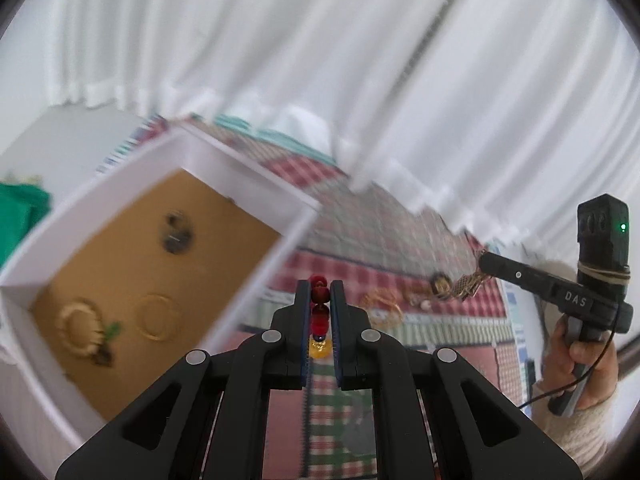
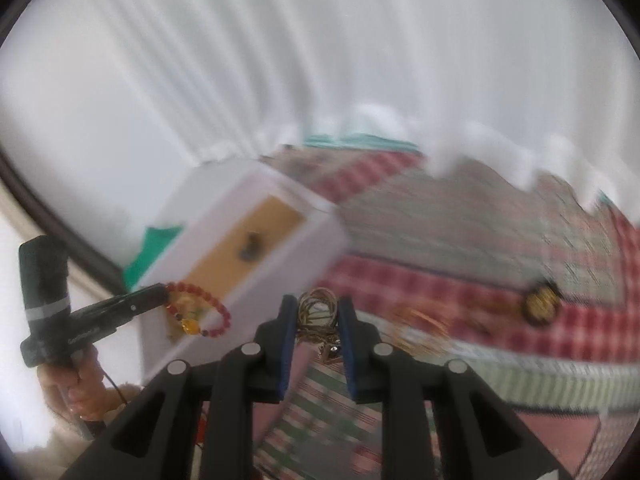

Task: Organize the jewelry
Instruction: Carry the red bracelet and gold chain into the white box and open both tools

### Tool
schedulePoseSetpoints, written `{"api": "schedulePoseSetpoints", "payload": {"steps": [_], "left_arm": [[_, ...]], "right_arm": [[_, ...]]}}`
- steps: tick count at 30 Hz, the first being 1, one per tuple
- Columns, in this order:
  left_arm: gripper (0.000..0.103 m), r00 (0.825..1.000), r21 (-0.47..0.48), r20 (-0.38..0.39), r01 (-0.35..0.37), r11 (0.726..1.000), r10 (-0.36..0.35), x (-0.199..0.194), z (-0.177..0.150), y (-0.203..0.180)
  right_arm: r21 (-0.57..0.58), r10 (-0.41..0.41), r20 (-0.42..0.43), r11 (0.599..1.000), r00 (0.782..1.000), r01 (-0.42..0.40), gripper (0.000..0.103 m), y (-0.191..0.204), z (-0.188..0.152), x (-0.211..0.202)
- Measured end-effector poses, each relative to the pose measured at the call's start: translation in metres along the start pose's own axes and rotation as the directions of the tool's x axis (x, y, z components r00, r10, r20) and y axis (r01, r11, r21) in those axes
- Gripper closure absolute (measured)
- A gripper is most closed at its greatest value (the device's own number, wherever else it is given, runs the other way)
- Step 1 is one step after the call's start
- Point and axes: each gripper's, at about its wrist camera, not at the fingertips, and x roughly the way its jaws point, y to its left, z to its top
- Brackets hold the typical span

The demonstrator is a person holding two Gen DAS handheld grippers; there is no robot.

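Observation:
In the left wrist view my left gripper [image 1: 320,285] is shut on a red bead bracelet [image 1: 319,295] with a yellow bead, lifted above the checked cloth. The right wrist view shows that bracelet [image 2: 208,314] hanging as a loop from the left gripper [image 2: 162,291], in front of the white box [image 2: 224,200]. My right gripper [image 2: 319,305] is shut on a tangle of gold chain [image 2: 318,312]. The other view shows that chain [image 1: 466,286] dangling from the right gripper [image 1: 483,261]. The white box [image 1: 240,164] has a brown floor with a cream bracelet [image 1: 80,328], a gold bangle [image 1: 158,317] and a dark round piece [image 1: 178,232].
On the checked cloth [image 1: 360,232] lie loose gold bangles [image 1: 382,306] and a round dark-and-gold brooch [image 2: 542,306]. White curtains hang along the cloth's far edge. Green fabric [image 1: 20,216] lies left of the box. A person's hand [image 1: 580,360] holds the right gripper's handle.

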Motion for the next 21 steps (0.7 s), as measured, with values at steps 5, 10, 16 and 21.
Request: {"api": "schedulePoseSetpoints", "payload": {"steps": [5, 10, 16, 21], "left_arm": [[0.096, 0.991, -0.041, 0.057, -0.119, 0.992, 0.121, -0.024, 0.012, 0.047], [0.096, 0.972, -0.108, 0.041, -0.227, 0.968, 0.232, -0.010, 0.015, 0.106], [0.096, 0.958, -0.174, -0.049, -0.287, 0.942, 0.283, 0.032, 0.013, 0.166], [0.096, 0.943, -0.203, -0.120, -0.331, 0.922, 0.312, 0.067, 0.008, 0.194]], "right_arm": [[-0.141, 0.101, -0.008, 0.985, 0.995, -0.102, 0.082, 0.084, 0.035, 0.032], [-0.223, 0.143, -0.049, 0.963, 0.989, -0.150, 0.082, 0.144, 0.052, 0.087], [-0.288, 0.101, -0.133, 0.948, 0.986, -0.136, 0.082, 0.182, 0.056, 0.164], [-0.361, -0.003, -0.175, 0.931, 0.985, -0.062, 0.082, 0.197, 0.048, 0.221]]}}
